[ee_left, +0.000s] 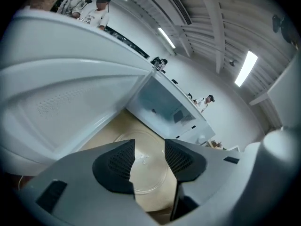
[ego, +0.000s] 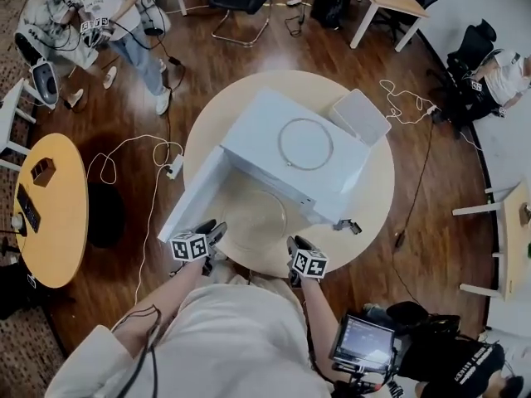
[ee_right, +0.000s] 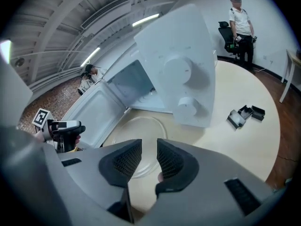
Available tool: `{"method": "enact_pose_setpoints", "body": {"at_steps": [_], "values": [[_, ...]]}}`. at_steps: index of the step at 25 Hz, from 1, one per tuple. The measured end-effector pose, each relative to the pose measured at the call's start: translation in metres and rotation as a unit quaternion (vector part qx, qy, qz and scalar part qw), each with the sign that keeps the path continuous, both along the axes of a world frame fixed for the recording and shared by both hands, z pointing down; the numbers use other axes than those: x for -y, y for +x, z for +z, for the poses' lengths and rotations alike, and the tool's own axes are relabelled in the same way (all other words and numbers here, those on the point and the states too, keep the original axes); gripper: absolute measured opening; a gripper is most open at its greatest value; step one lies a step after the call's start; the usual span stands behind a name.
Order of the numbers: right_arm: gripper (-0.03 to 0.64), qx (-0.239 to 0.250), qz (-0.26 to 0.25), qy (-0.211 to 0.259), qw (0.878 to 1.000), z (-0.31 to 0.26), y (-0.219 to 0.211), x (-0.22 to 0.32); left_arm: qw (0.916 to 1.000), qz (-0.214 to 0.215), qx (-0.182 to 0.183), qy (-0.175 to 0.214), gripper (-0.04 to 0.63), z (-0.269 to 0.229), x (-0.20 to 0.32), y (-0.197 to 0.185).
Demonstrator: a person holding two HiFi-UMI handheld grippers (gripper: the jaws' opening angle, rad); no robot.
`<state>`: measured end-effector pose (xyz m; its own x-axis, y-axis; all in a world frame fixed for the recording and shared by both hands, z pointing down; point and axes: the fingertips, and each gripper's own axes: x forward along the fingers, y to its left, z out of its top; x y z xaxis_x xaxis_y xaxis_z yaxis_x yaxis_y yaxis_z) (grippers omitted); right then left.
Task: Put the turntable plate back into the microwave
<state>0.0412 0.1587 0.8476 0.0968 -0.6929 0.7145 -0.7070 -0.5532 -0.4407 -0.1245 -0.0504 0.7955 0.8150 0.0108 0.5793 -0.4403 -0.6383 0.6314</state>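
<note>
Plate: the glass turntable plate (ego: 253,214) lies flat on the round table (ego: 375,196), just in front of the microwave (ego: 274,127), and it's not inside yet.
Slip risk: it's clear glass with a thin rim lying flush on the table. A shallow pinch on one edge could let it slide out and drop.
Door risk: the door (ego: 192,196) hangs open just beside the left gripper (ego: 214,232). A careless lift could knock the plate against it or the cavity's lip.
Ring risk: the roller ring (ego: 305,143) sits on top of the microwave. The cavity floor is too dim to tell whether the plate will have a support there.
Left tongs: jaws apart, nothing gripped, and the plate shows through the gap below.
Right tongs: the right gripper (ego: 295,244) has its jaws partly apart. It's empty, touching nothing, near the plate's near rim.
</note>
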Motion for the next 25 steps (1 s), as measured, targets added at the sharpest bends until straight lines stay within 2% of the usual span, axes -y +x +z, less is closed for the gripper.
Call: {"method": "enact_pose_setpoints", "body": {"at_steps": [8,13,19,25], "values": [[0.100,0.037,-0.054,-0.033,0.997,0.046,-0.004,0.020,0.9966,-0.017,0.080,0.004,0.190,0.057,0.007,-0.011],[0.100,0.060,-0.072,-0.050,0.994,0.066,-0.002,0.029,0.9926,-0.001,0.121,0.012,0.190,0.079,0.008,-0.010],[0.100,0.087,-0.073,-0.060,0.992,0.087,-0.009,0.034,0.9859,0.010,0.166,0.014,0.190,0.112,0.022,-0.012],[0.100,0.117,-0.042,-0.065,0.990,0.097,-0.008,0.032,0.9827,0.040,0.181,0.000,0.190,0.128,0.021,0.000]]}}
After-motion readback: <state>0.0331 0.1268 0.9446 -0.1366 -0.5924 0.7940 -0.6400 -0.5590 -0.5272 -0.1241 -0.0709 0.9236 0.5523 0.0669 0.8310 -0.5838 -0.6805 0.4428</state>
